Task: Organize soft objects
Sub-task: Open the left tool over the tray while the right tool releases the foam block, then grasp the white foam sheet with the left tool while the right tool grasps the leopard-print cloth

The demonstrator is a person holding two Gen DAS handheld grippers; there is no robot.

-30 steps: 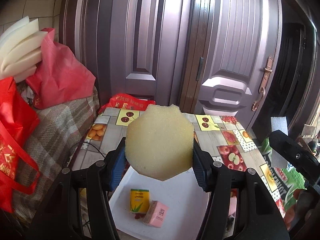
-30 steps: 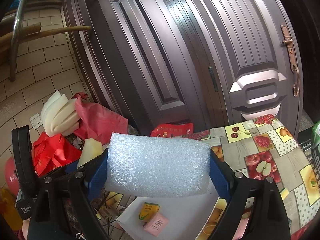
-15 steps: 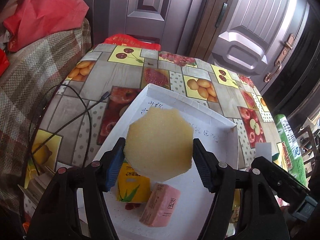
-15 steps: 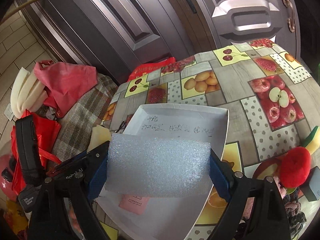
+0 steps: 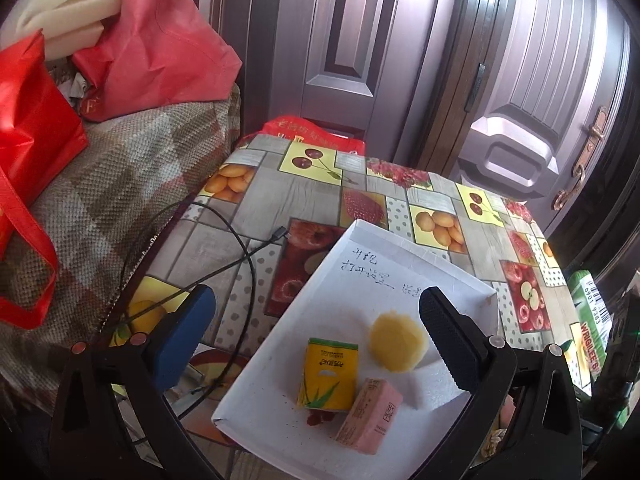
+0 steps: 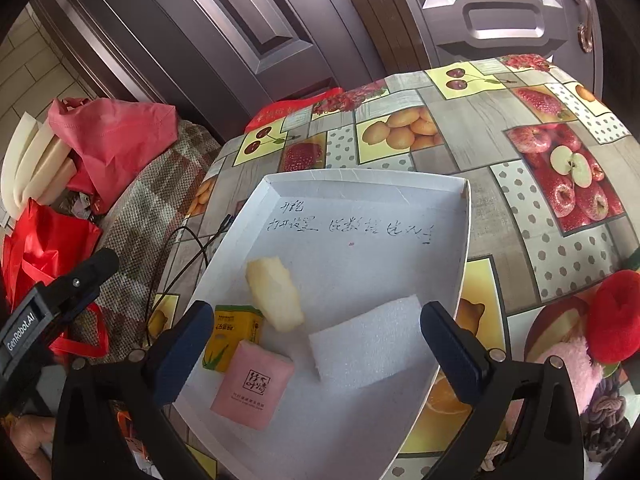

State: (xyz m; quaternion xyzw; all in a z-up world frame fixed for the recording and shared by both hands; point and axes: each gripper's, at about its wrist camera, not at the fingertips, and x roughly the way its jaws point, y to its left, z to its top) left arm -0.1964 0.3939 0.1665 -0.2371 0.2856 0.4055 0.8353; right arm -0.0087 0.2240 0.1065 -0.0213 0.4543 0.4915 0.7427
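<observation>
A white tray [image 5: 404,244] with handwriting sits on the fruit-patterned table. In it lie a round yellow sponge [image 5: 396,346], a yellow packet [image 5: 328,374] and a pink packet [image 5: 370,416]. My left gripper [image 5: 316,340] hovers over the tray's left part with its jaws opening wide and gripping nothing; the sponge lies loose below, near the right finger. In the right wrist view the sponge [image 6: 274,294], a white foam block [image 6: 370,346] and both packets [image 6: 254,386] rest in the tray [image 6: 360,176]. My right gripper [image 6: 316,344] is opening above the foam block without touching it.
A black cable [image 5: 240,256] loops over the table left of the tray. Red bags [image 5: 32,128], a pink bag [image 5: 152,40] and foam sheets [image 5: 68,12] are piled on a checked blanket at left. A red plush toy [image 6: 612,320] and a green box [image 5: 588,332] lie at right.
Both grippers came down toward the tray and opened. The left one let go of the yellow sponge and the right one let go of the white foam block; both now lie in the tray.
</observation>
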